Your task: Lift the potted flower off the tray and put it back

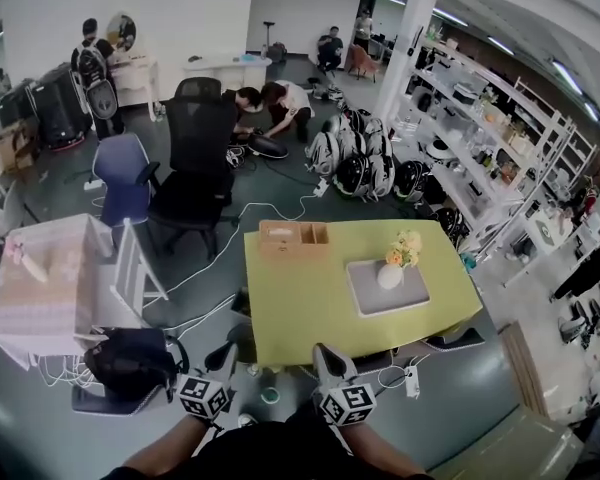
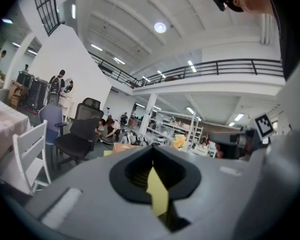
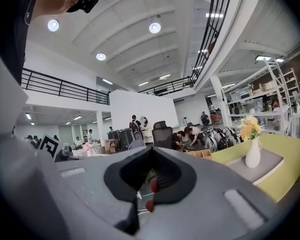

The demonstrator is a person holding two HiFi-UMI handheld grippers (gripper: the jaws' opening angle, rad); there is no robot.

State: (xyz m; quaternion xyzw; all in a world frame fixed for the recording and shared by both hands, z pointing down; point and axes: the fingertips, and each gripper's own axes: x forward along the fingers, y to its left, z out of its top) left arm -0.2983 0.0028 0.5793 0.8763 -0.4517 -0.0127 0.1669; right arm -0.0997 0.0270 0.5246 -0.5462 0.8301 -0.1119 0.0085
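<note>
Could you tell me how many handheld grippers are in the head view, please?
2. The left gripper is at the bottom edge, left of centre; the right gripper is just right of it. Both lie short of the green table.

bright, evenly lit; strong fisheye warping at edges.

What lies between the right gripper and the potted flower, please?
In the head view, only bare green table and part of the grey tray separate the right gripper from the potted flower.
</note>
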